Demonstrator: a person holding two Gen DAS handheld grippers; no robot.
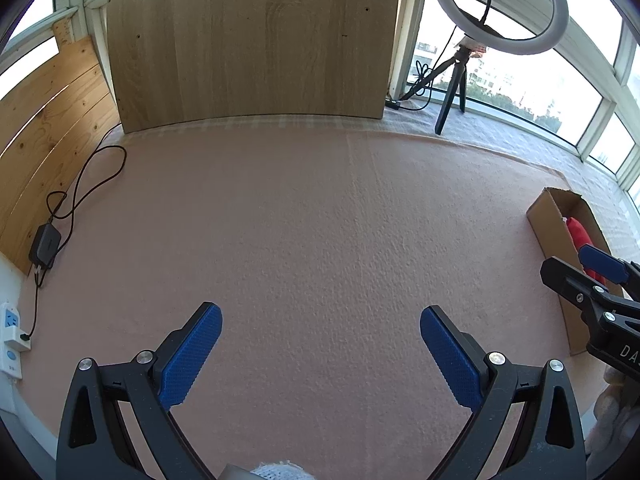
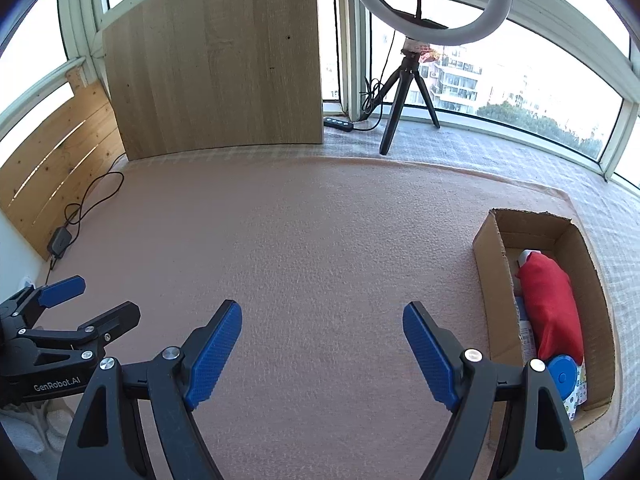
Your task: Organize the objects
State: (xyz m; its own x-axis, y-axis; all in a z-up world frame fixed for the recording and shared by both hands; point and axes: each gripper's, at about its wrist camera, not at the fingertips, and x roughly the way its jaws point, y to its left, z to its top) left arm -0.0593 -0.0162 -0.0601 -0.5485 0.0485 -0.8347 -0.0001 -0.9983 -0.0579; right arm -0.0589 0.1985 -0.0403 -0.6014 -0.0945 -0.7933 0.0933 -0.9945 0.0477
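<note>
Both my hand-held grippers, left (image 1: 320, 356) and right (image 2: 322, 354), spread, empty. Red pouch (image 2: 552, 312) inside cardboard box (image 2: 490, 268) looks soft, light; I'd pinch mid-body.

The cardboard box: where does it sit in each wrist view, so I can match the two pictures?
Left wrist view: the cardboard box is at the right edge, partly hidden by the right tool, with a red bundle inside.
Right wrist view: the box lies at lower right, open top fully visible, with the red bundle inside.
Shared landmark: the ring light on its tripod by the window.
</note>
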